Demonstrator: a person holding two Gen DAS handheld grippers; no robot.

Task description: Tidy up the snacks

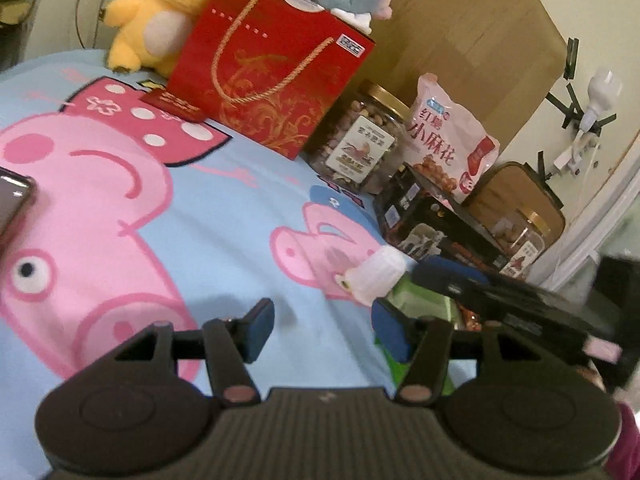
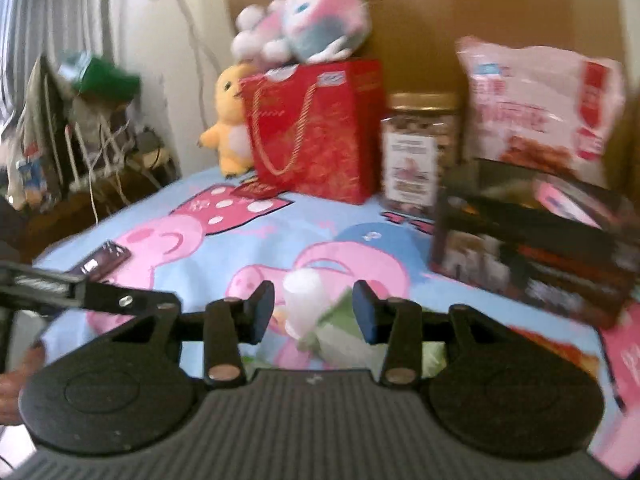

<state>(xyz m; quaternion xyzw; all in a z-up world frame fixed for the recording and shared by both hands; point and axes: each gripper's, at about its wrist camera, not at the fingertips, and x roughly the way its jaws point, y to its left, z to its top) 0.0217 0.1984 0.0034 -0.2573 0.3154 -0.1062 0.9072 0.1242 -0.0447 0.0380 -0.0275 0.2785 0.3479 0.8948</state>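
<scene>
We hold both grippers' jaws wide open and empty around the green packet with white ribbed cap (image 2: 320, 320), lining up a grasp: left gripper (image 1: 322, 330), right gripper (image 2: 314, 308).

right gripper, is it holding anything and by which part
Nothing is held. The right gripper is open above the green snack bag and white cap; the left gripper is open too.

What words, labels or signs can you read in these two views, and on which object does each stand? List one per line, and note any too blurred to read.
"红薯" and "小麻花": on the pink snack bag.
Label on the nut jar: too small to read.
Silver tag on the red gift bag: unreadable.
Print on the black box: blurred.
Right wrist view: all text is blurred.
</scene>
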